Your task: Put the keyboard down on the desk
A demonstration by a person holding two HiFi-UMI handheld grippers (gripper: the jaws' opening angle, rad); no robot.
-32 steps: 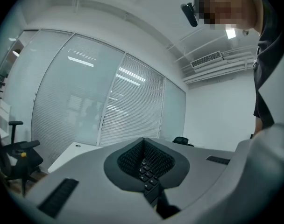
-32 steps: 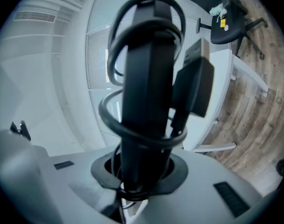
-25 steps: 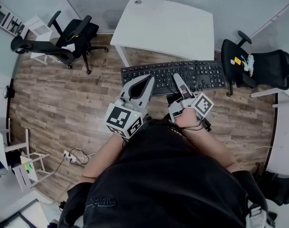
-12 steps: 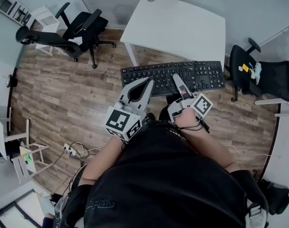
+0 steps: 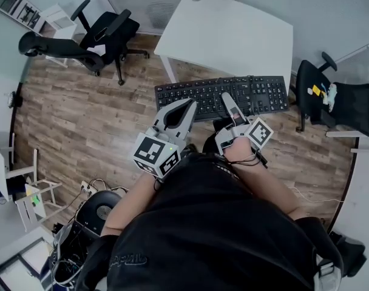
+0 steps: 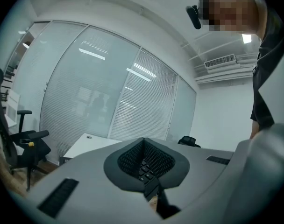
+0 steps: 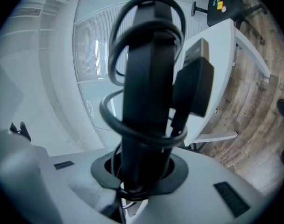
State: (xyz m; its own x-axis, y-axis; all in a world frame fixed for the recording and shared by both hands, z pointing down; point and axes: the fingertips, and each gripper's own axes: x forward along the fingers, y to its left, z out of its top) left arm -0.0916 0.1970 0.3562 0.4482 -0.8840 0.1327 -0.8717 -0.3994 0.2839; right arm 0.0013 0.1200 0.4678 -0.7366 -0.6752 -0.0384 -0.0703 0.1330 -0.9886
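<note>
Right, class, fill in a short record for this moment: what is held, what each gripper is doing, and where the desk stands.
held object: black keyboard, keys facing up, not yet on the desk
left gripper: shut on the keyboard's near edge
right gripper: shut on the keyboard's near edge
cable: wound round the keyboard
desk: white, just beyond the keyboard
below keyboard: wooden floor
</note>
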